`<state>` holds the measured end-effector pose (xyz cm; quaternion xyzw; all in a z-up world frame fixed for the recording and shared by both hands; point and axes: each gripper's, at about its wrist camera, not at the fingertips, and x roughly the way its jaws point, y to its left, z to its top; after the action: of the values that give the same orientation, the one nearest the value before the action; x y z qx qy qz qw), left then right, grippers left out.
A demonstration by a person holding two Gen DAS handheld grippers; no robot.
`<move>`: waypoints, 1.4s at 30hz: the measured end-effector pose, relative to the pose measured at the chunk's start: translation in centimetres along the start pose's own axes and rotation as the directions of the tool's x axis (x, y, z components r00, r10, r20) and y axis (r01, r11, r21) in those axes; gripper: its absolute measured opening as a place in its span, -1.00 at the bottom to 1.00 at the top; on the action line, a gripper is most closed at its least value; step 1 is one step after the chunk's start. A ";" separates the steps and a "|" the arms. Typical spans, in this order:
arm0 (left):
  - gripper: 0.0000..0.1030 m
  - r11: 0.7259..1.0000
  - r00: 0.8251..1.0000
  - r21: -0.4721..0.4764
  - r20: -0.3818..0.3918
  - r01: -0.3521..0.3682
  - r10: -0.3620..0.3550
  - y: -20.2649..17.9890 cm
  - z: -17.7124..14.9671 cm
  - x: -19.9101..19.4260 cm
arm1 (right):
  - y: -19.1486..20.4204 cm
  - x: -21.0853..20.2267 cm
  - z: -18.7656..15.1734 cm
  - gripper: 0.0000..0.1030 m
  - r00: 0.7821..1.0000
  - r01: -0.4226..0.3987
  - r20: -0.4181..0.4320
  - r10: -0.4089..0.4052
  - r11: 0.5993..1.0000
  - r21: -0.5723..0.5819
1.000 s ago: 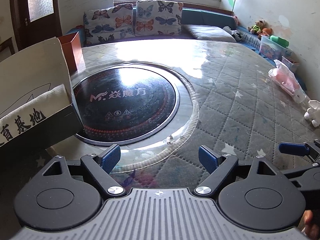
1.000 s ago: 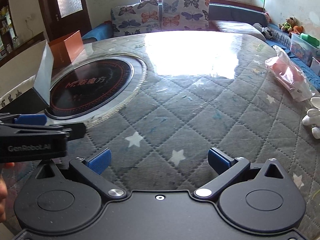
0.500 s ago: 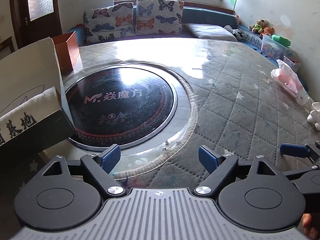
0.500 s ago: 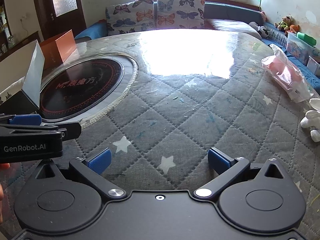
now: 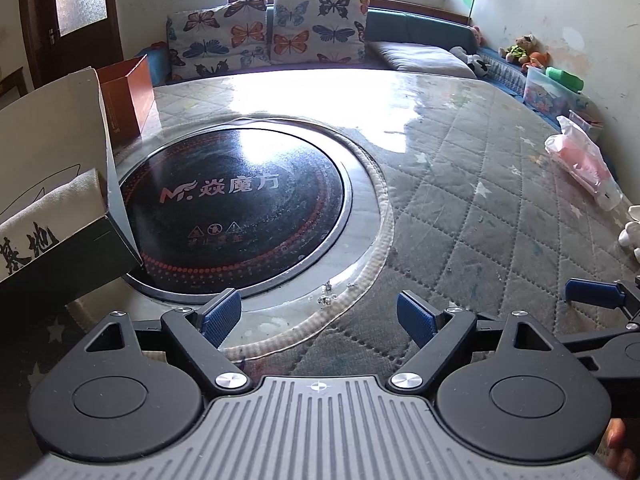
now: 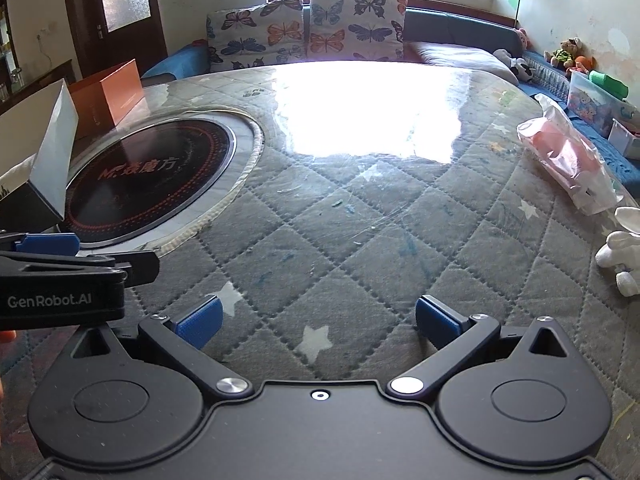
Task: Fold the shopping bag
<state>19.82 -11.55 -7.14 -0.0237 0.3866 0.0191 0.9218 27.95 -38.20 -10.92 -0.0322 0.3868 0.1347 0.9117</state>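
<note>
Left of the round induction cooktop (image 5: pixel 232 216), touching its rim: one upright paper shopping bag (image 5: pixel 48 160), cream upper panel, black lower band with Chinese characters, mouth open, gripped by nothing. Behind the bag, beyond the cooktop's far-left edge: one orange box (image 5: pixel 128 96). One cooktop only, set into the quilted, glass-topped table (image 5: pixel 480 208), black glass with a red dot ring and a logo. Just short of the cooktop's near rim: left gripper (image 5: pixel 319 316), two blue-padded fingers spread wide apart, nothing between them, above the table. Right of the cooktop, over bare quilted surface with white stars: right gripper (image 6: pixel 318 318), two blue pads likewise well apart and empty; level with the left gripper, side by side. Far beyond the cooktop, against the window wall: two butterfly-print cushions (image 5: pixel 276 28) on a blue sofa. Well right of the cooktop, near the table's right edge: one pink item in a clear plastic bag (image 6: pixel 568 164), then one white plush toy (image 6: pixel 620 252), partly cut off by the frame.
</note>
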 end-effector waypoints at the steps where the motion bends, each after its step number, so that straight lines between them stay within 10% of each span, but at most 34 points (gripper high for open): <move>1: 0.67 1.000 1.000 0.000 0.001 -0.001 0.001 0.0 0.0 0.0 | -0.1 0.1 0.0 1.00 1.000 0.003 0.000 -0.003 1.000 -0.001; 42: 0.67 0.972 0.978 -0.144 0.064 -0.187 0.198 11.9 -2.8 -9.3 | -5.4 4.5 3.4 1.00 0.991 0.077 0.109 -0.079 0.997 0.022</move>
<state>10.68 0.02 -2.86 -0.0484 0.3485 0.1357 0.9262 34.81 -41.88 -12.03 -0.0317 0.3357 0.0970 0.9364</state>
